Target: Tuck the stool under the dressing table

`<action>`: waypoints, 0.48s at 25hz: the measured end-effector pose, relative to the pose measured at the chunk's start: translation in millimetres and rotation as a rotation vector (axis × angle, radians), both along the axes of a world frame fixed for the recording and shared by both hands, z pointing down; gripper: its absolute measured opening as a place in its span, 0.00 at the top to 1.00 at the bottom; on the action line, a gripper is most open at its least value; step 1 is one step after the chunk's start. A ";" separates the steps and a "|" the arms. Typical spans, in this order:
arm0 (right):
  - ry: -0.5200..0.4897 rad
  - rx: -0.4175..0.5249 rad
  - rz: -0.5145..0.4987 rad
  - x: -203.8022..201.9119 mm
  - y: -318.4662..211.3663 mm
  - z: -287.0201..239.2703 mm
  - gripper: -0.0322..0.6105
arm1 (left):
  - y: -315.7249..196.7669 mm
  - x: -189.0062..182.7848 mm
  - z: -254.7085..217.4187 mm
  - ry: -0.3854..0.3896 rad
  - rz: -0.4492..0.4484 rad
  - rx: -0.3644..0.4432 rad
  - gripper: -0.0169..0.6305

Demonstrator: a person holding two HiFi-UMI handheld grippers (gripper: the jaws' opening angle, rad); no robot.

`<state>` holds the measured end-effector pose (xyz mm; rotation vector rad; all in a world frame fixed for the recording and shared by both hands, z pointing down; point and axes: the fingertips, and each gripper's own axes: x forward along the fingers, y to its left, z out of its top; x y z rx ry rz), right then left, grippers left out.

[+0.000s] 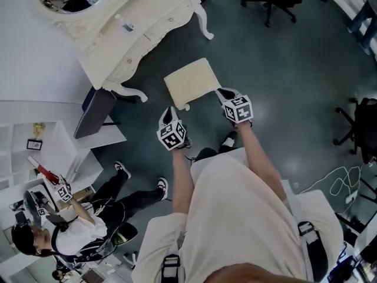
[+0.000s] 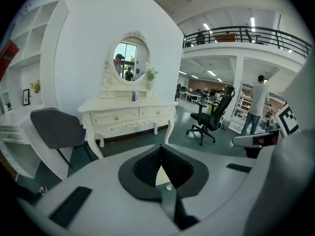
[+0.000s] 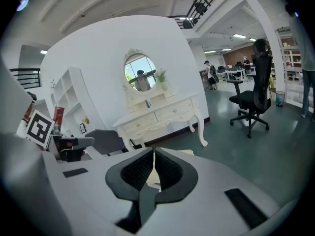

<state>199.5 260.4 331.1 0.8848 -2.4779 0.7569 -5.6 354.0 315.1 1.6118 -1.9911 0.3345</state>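
Little of the stool (image 1: 191, 81) shows beyond its cream seat. From the head view the legs hide beneath it, apart from one curled foot at the corner farthest from the dressing table (image 1: 141, 28). In the gripper views only a cream sliver shows below the jaws. The table's mirror is cut off at the head view's top edge.

The stool stands on the floor in front of the table, not under it, with bare floor between them. Its seat looks almost square, so a long axis is hard to call. Its far edge runs about parallel to the table's front.

The left gripper (image 1: 171, 115) and right gripper (image 1: 224, 94) sit at the seat's two corners away from the table, each with its jaws closed together and clamping nothing.
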 end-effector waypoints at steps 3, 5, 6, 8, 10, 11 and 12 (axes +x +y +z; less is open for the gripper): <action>0.007 -0.012 0.020 1.7 -12.6 8.5 0.88 | -11.6 -12.7 5.0 0.000 -0.009 -0.013 0.95; 0.012 -0.025 0.042 3.5 -19.4 17.1 0.88 | -18.9 -20.7 10.8 0.001 -0.001 -0.027 0.95; 0.016 -0.032 0.051 3.6 -22.2 22.2 0.88 | -22.4 -24.8 15.0 0.000 0.004 -0.036 0.95; 0.027 -0.050 0.064 3.1 -27.3 34.2 0.88 | -30.3 -32.6 26.8 -0.001 0.018 -0.058 0.95; 0.047 -0.071 0.075 4.5 -30.6 49.7 0.88 | -37.2 -38.5 44.5 0.006 0.027 -0.084 0.95; 0.059 -0.082 0.081 5.9 -32.6 58.4 0.88 | -40.8 -40.9 55.3 0.015 0.030 -0.098 0.95; 0.073 -0.093 0.088 7.7 -35.2 67.4 0.88 | -44.9 -43.0 66.8 0.026 0.032 -0.112 0.95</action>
